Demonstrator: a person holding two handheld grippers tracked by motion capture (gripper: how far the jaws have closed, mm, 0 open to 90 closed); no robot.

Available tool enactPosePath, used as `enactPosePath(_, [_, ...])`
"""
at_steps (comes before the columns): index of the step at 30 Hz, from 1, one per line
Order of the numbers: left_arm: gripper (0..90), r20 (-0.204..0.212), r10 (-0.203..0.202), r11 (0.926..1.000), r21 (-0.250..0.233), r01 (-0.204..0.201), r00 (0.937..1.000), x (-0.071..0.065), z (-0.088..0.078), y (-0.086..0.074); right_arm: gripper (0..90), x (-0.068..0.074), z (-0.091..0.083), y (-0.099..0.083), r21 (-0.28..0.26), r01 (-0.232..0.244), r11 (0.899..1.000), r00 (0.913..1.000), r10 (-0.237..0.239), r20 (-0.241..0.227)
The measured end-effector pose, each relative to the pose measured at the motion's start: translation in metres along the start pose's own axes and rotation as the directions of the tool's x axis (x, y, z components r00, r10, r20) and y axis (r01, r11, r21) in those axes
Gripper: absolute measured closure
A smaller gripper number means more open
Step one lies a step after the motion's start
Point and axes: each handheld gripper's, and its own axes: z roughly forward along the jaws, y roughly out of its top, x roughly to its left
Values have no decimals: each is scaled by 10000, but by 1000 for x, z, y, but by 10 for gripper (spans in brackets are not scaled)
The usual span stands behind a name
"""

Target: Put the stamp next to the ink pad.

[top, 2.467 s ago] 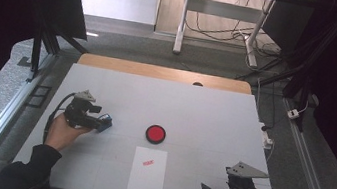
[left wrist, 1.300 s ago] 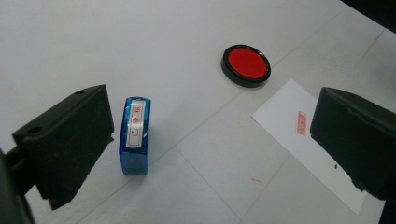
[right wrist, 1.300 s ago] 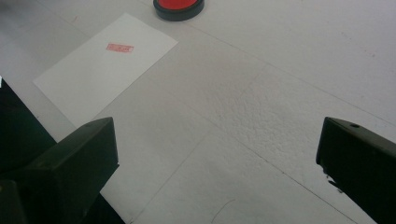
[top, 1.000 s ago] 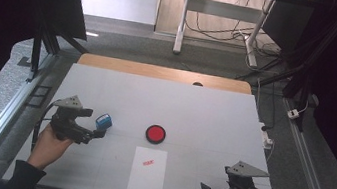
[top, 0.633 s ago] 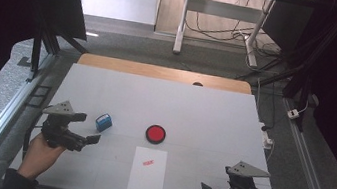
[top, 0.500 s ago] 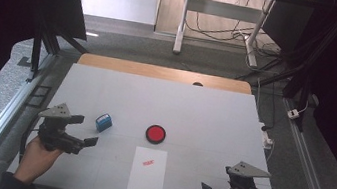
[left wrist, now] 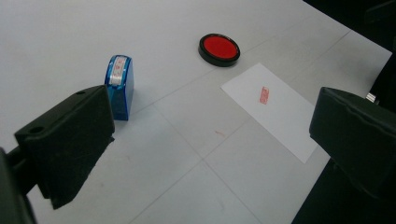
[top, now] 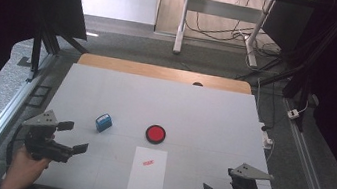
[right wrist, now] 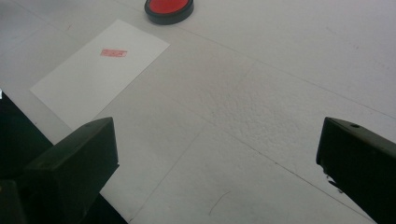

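My left tool (top: 72, 137) gapes wide beside the blue stamp (top: 103, 122); a careless sweep could topple it.

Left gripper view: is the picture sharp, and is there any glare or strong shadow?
Left gripper view: the blue stamp and ink pad are fairly sharp, the near jaws soft; light is even, without glare. High view: the table is bright, its surroundings dark.

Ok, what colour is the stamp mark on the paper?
Red, a small rectangular mark on the white paper; clearest in the left gripper view.
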Motion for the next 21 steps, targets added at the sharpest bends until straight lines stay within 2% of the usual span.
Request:
enactPosePath(2, [4,-76,-118,9999,-7,118,9999,0,-5,-6,0,-1,-1,-1,-70,-153,9999,9999,152,-34])
enactPosePath(10, [7,-177,-311,9995,-62,310,9994,-1,-16,-17,0,-2,-3,-2,-106,-221,9997,9997,221,-39])
enactPosePath(18, [6,-309,-410,9987,277,418,9987,-3,-23,-31,0,-1,-3,-3,-69,-188,9998,9998,188,22])
enactPosePath(21, [6,-585,-390,9978,521,420,9975,-3,-25,-37,0,0,-3,-3,-23,-117,9999,9999,117,55])
